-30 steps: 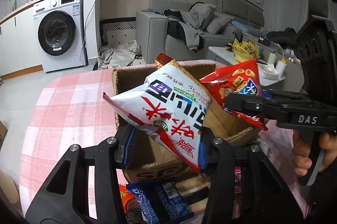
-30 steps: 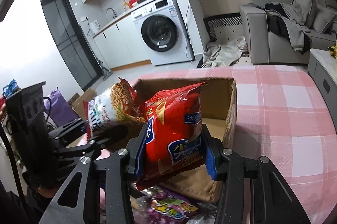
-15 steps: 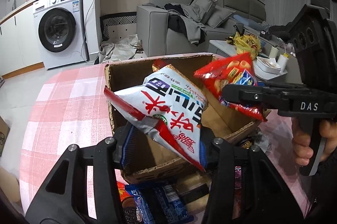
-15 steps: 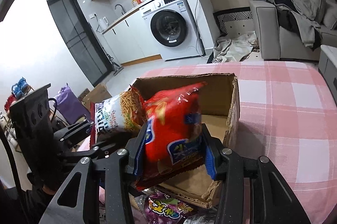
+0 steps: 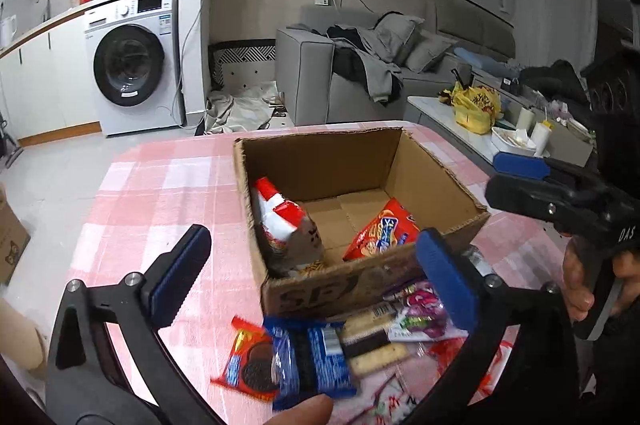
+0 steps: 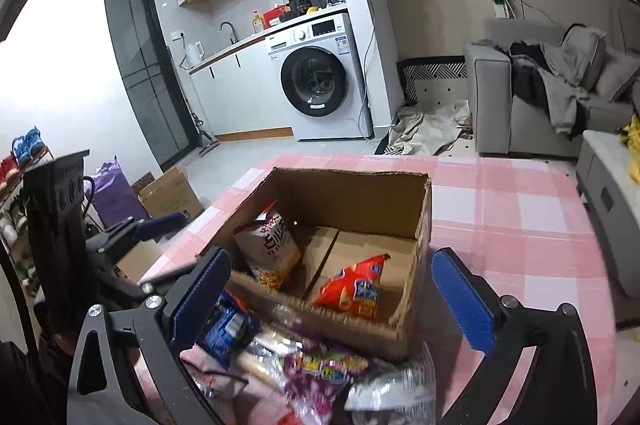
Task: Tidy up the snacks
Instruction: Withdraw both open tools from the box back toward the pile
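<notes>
An open cardboard box [image 5: 440, 169] [image 6: 424, 221] stands on the pink checked table. Inside it lie a white and red noodle snack bag [image 5: 286, 225] [image 6: 268, 245] at the left and a red chip bag [image 5: 380, 229] [image 6: 356, 291] at the right. My left gripper [image 5: 312, 273] is open and empty, above the box's near wall. My right gripper [image 6: 332, 289] is open and empty, above the box's near edge; it also shows in the left wrist view [image 5: 520, 173]. Loose snacks lie in front of the box: a blue cookie pack [image 5: 308, 357] [image 6: 224, 325], a cracker pack [image 5: 372, 341], a purple candy bag [image 5: 420, 309] [image 6: 320, 369].
The pink checked tablecloth [image 5: 160, 193] [image 6: 512, 225] stretches left of and behind the box. A washing machine [image 5: 132, 65], a grey sofa [image 5: 360, 77] and a low side table [image 5: 460, 121] stand beyond the table. Cardboard boxes [image 6: 168, 197] sit on the floor.
Both grippers opened and let go of their bags. The white noodle bag and the red chip bag dropped into the box. Both grippers pulled back toward the near edge.
</notes>
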The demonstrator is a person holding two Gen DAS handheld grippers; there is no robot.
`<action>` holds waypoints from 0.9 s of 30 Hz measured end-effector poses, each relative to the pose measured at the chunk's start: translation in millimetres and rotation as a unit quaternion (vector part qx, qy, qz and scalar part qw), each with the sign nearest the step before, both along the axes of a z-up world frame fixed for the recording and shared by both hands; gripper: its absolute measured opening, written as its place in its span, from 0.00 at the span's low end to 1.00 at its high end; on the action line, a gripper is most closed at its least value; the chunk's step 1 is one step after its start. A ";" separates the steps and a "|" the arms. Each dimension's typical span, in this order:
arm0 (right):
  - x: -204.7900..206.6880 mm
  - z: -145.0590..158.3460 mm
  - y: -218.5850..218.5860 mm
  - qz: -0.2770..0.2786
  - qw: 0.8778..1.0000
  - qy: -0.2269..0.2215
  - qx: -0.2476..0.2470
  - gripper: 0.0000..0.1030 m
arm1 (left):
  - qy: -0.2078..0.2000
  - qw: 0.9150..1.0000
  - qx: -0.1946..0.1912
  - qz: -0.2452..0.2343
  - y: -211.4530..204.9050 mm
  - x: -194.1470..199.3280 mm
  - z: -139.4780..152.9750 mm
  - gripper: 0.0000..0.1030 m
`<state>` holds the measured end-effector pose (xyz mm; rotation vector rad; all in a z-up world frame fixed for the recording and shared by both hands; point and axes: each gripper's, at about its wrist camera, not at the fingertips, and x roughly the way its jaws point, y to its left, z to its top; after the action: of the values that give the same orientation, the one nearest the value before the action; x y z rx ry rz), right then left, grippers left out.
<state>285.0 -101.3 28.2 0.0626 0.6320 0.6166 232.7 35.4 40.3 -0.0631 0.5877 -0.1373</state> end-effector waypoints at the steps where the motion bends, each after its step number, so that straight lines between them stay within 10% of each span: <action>1: -5.5 1.0 -1.2 -0.001 1.000 -0.001 -0.005 1.00 | 0.001 1.000 0.000 0.003 1.5 -6.9 1.0 0.99; 27: -115.4 -40.8 -37.7 -0.037 0.997 0.031 -0.068 1.00 | 0.010 1.000 0.005 0.027 -5.3 -148.1 -14.0 0.99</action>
<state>169.6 -139.0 -12.6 -0.0219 0.7262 0.5011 84.6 30.1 26.3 -0.0699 0.6069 -0.0818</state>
